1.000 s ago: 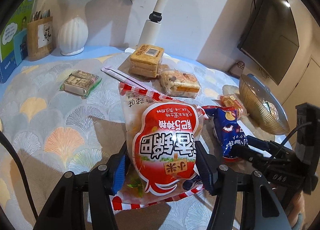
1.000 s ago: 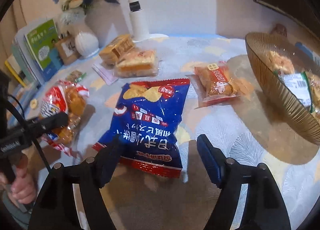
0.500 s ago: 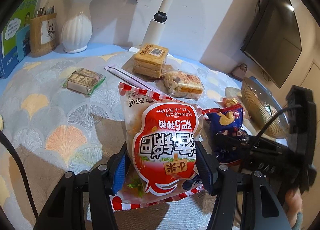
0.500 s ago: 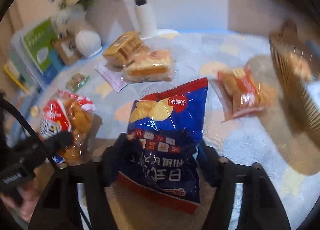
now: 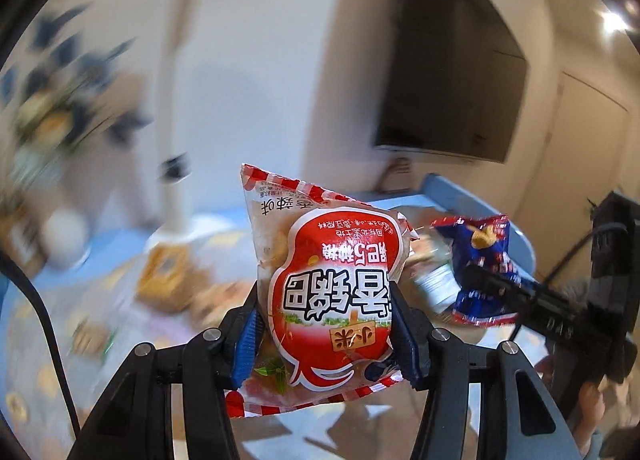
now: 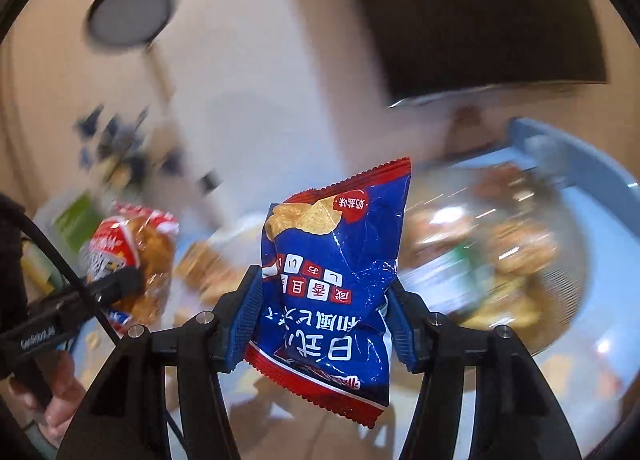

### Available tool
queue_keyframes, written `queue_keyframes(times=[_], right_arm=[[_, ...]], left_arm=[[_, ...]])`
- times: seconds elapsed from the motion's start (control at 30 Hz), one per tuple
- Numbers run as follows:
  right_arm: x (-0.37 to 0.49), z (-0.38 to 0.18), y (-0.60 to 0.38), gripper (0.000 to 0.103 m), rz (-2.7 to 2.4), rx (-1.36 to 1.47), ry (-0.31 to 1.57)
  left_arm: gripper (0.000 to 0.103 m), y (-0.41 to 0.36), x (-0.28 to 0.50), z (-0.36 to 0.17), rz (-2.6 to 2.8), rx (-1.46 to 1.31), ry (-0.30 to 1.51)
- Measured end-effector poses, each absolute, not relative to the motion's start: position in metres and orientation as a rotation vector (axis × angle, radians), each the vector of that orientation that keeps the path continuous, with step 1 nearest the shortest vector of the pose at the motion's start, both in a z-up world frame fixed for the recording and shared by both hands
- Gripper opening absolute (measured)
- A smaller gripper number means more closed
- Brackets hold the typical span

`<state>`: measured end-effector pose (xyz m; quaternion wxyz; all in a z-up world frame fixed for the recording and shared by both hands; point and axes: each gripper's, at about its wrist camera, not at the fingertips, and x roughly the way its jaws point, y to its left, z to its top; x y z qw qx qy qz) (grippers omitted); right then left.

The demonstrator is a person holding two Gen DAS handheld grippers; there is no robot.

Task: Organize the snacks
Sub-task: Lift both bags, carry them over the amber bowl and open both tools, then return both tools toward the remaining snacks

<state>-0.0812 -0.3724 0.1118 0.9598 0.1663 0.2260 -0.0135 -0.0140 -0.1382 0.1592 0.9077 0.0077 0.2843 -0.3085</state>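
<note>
Your red snack bag (image 5: 332, 296) sits upright between the blue pads of your left gripper (image 5: 326, 330), and both pads press into its sides, so that gripper is clamped on it. The bag's print reads upside down to the camera, and its red-and-white striped seams (image 5: 280, 183) show at top and bottom. It hangs clear of the table (image 5: 516, 236), with the blurred cloth below it.

Your blue chip bag (image 6: 332, 284) is pinched the same way in your right gripper (image 6: 322, 320). The pads dent the foil on either side, and the bag leans a little to the right, its red sealed edge at the top. It too is off the surface. In the left wrist view you see this bag (image 5: 480, 260) to the right of the red one, with the black body of the right gripper reaching in from the frame's right edge.

From the right wrist view, the red bag (image 6: 128, 248) shows at the left, held by the left gripper's dark finger, and part of your hand (image 6: 60, 404) shows below it at the frame's edge.

Beyond the blue bag, to its right, a bowl (image 6: 572, 300) holds blurred wrapped snacks. Other packets (image 5: 164, 276) lie on the cloth left of the red bag, too smeared to tell apart. A dark screen (image 5: 452, 91) hangs on the wall behind, and a white lamp stem (image 5: 172, 99) rises at the left.
</note>
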Motion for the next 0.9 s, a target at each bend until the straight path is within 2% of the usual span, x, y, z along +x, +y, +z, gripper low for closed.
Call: queue_keyframes(times=[0.3, 0.4, 0.57, 0.77, 0.9], right_arm=[[-0.074, 0.137, -0.489, 0.056, -0.190, 0.515, 0.335], [-0.054, 0.141, -0.503, 0.057, -0.250, 0.487, 0.344], [-0.018, 0.128, -0.525, 0.066, -0.255, 0.478, 0.451], [-0.028, 0.111, -0.531, 0.066, -0.239, 0.492, 0.471], [-0.044, 0.106, -0.520, 0.066, -0.191, 0.523, 0.489]], left_arm=[[0.054, -0.264, 0.016, 0.175, -0.732, 0.043, 0.541], [0.054, -0.290, 0.027, 0.171, -0.737, 0.066, 0.532], [0.059, -0.331, 0.061, 0.147, -0.753, 0.120, 0.595], [0.060, -0.310, 0.061, 0.145, -0.708, 0.152, 0.590], [0.066, -0.271, 0.054, 0.152, -0.646, 0.116, 0.598]])
